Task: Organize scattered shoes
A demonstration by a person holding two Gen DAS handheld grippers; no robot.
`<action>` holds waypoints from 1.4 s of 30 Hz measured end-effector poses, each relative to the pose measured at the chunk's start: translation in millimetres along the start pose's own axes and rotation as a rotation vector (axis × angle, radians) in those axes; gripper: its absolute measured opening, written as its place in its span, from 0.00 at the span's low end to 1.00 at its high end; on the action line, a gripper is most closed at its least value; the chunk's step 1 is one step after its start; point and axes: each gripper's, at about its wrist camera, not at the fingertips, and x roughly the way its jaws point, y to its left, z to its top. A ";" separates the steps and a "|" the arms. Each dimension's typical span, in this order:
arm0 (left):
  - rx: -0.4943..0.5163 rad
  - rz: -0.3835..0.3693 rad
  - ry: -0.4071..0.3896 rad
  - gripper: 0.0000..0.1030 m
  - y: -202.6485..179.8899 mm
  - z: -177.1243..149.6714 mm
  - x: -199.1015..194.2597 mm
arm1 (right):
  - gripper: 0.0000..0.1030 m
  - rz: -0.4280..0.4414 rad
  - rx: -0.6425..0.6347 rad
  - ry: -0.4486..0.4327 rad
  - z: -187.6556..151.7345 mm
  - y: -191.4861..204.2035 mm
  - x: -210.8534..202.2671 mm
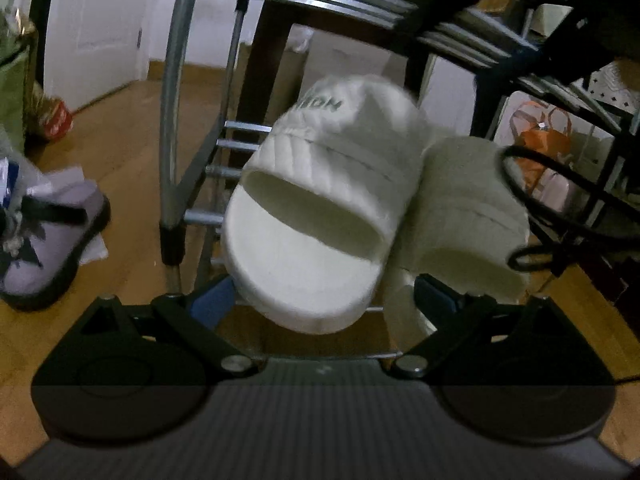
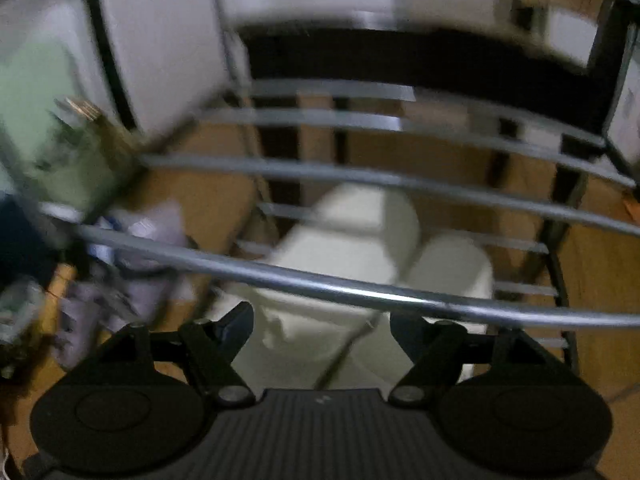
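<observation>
Two white slides lie side by side on the low tier of a metal shoe rack point(image 1: 172, 120). The left slide point(image 1: 320, 208) is tilted and leans on the right slide point(image 1: 464, 216). My left gripper point(image 1: 324, 294) stands open around the left slide's heel: the left pad is at its edge, and a gap shows at the right pad. In the blurred right wrist view both slides, left point(image 2: 340, 252) and right point(image 2: 452, 268), lie below the upper tier's bars point(image 2: 360, 176). My right gripper point(image 2: 320, 328) hangs above them, open, with nothing between its pads.
A purple shoe with a black strap point(image 1: 52, 248) sits on the wooden floor left of the rack, among papers. A black cable loop point(image 1: 560, 184) hangs at the right near an orange bag point(image 1: 544, 140). A green bag point(image 1: 12, 92) stands at the far left.
</observation>
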 end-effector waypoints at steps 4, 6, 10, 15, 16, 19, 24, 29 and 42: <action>-0.023 -0.006 0.008 0.96 -5.4 9.4 2.7 | 1.00 0.024 -0.086 -0.312 -57.5 9.2 -45.5; -0.055 -0.029 0.003 0.96 0.4 7.3 -2.6 | 1.00 -0.072 -0.176 -0.323 -75.3 17.9 -43.9; -0.089 -0.034 -0.005 0.96 11.4 6.1 -13.8 | 0.95 -0.168 -0.205 -0.128 -115.4 11.2 -7.0; -0.258 -0.074 -0.038 0.97 43.4 5.0 -17.6 | 0.95 -0.180 0.013 -0.009 -137.4 -9.9 31.8; -0.284 -0.067 -0.050 0.98 47.2 6.6 -15.9 | 0.95 -0.179 0.053 0.002 -137.8 -15.3 33.8; -0.292 -0.026 -0.015 0.98 51.6 16.7 2.4 | 0.93 -0.210 0.254 0.052 -139.0 -39.2 50.1; -0.359 -0.039 0.051 0.95 56.3 22.7 29.5 | 0.63 -0.105 0.341 0.051 -138.1 -58.1 62.3; -0.375 -0.072 0.019 0.61 45.6 19.8 28.3 | 0.48 -0.135 0.020 0.042 -126.8 -20.0 67.3; -0.356 0.120 0.013 0.90 30.5 20.7 -12.9 | 0.73 -0.014 -0.059 0.035 -108.1 -24.4 100.2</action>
